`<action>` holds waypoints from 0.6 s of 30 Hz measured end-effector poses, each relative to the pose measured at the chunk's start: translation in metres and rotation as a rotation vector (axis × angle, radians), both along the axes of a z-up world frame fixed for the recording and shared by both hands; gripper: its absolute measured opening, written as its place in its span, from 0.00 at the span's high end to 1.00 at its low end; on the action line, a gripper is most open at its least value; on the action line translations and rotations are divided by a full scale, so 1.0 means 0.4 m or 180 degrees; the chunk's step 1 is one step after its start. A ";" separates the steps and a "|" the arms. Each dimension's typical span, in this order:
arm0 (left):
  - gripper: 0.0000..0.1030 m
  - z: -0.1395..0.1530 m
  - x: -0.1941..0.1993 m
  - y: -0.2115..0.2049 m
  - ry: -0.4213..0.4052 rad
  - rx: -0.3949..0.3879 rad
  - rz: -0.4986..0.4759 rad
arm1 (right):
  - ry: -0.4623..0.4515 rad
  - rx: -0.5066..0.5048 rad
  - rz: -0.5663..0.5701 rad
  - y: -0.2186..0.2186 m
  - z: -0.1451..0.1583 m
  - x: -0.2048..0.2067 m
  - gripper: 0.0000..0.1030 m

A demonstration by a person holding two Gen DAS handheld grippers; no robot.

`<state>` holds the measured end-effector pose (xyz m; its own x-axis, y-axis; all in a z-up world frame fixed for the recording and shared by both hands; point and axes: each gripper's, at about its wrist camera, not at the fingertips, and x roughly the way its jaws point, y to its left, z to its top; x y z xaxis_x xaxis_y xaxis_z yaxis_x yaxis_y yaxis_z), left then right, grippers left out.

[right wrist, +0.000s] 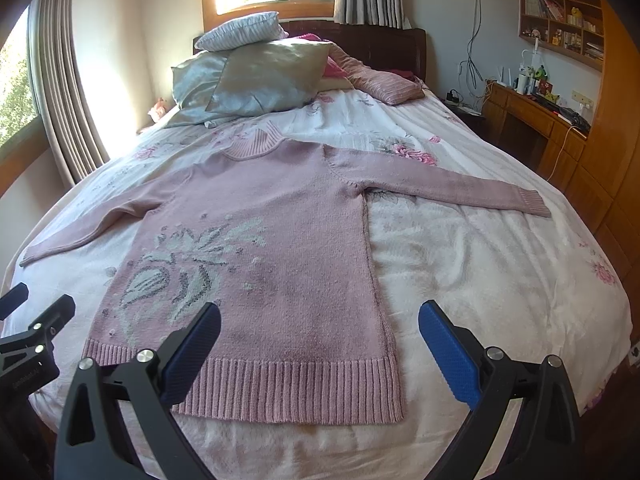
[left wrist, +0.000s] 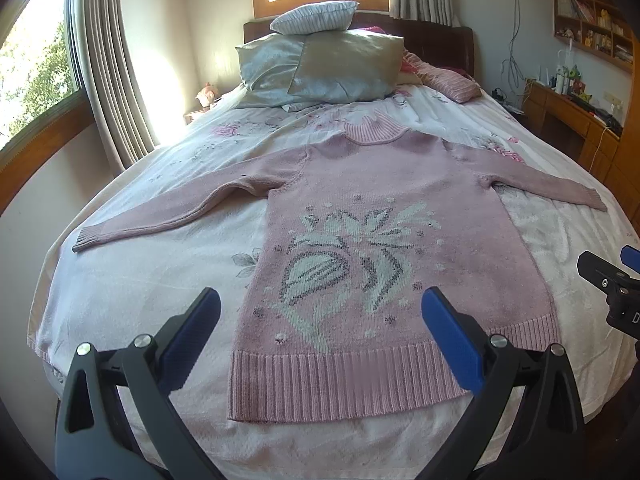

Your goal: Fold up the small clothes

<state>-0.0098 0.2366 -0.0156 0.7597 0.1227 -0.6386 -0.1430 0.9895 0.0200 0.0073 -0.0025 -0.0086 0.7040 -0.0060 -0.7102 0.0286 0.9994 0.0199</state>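
A pink knitted sweater (left wrist: 400,208) with a pale flower pattern lies flat and face up on the bed, both sleeves spread out sideways, collar toward the pillows. Its ribbed hem (left wrist: 340,384) is nearest me. My left gripper (left wrist: 320,312) hovers open above the hem, holding nothing. In the right wrist view the same sweater (right wrist: 288,240) fills the left half, and my right gripper (right wrist: 320,328) is open over the hem's right corner (right wrist: 384,388), empty. The right gripper (left wrist: 612,280) also shows at the right edge of the left wrist view, and the left gripper (right wrist: 36,320) at the left edge of the right wrist view.
The bed (left wrist: 140,280) has a white floral cover. Several pillows (left wrist: 320,64) are stacked at the headboard, with a pink striped cushion (left wrist: 452,80) beside them. A wooden desk and shelves (right wrist: 552,120) line the right wall. Curtained windows (left wrist: 100,60) stand at left and behind.
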 end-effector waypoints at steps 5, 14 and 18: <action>0.03 -0.004 0.008 0.000 0.0013 0.0003 -0.0004 | 0.0003 0.0000 -0.0004 0.003 -0.001 0.000 0.04; 0.03 -0.008 0.013 -0.003 0.0015 0.0006 -0.0005 | 0.0029 -0.0015 0.0008 0.006 -0.018 0.014 0.04; 0.03 -0.008 0.014 -0.001 0.0021 -0.0002 -0.0007 | 0.0031 -0.0012 0.0005 0.005 -0.023 0.016 0.04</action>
<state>-0.0042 0.2363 -0.0186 0.7557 0.1206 -0.6438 -0.1407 0.9898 0.0202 0.0136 -0.0004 -0.0178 0.6970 -0.0075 -0.7170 0.0271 0.9995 0.0159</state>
